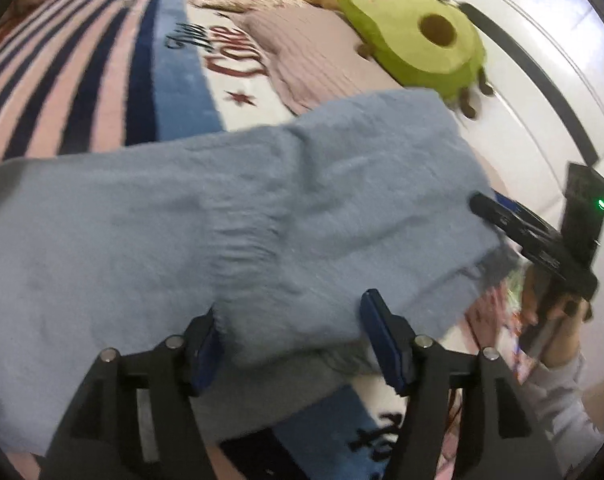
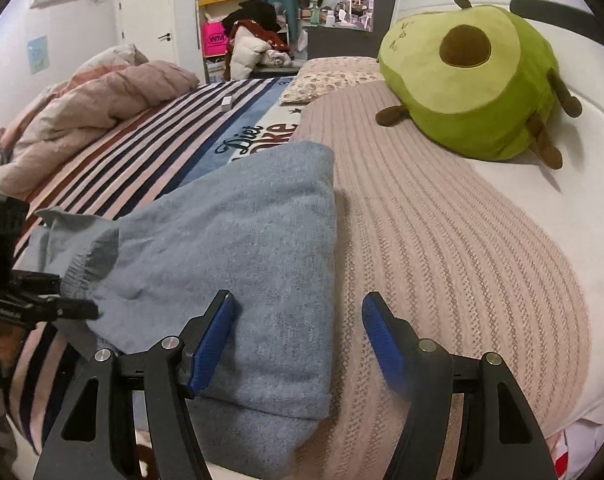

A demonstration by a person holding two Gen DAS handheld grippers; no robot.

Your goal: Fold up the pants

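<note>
1. Writing: the blanket [image 2: 205, 128] reads "Diet" in black script with red letters "ke" below it, just behind the pants [image 2: 229, 240]; in the left wrist view the same print is cut off by the pink throw [image 1: 314, 64]. A pink bag [image 2: 213, 39] far behind the pants carries "WM".
2. Count: one pair of blue-grey pants, one avocado plush [image 2: 474, 80], one floral pillow [image 2: 326, 80], two grippers.
3. The pants lie folded on the bed, left of the avocado plush, partly on the striped blanket and partly on the pink throw [image 2: 442, 220]; the elastic waistband shows on their left side.
4. Left gripper [image 1: 289, 340]: its jaws stand apart, with the near edge of the pants between them but not pinched.
5. Right gripper [image 2: 297, 340]: jaws wide apart, left finger over the pants, right finger over the throw, gripping nothing.
</note>
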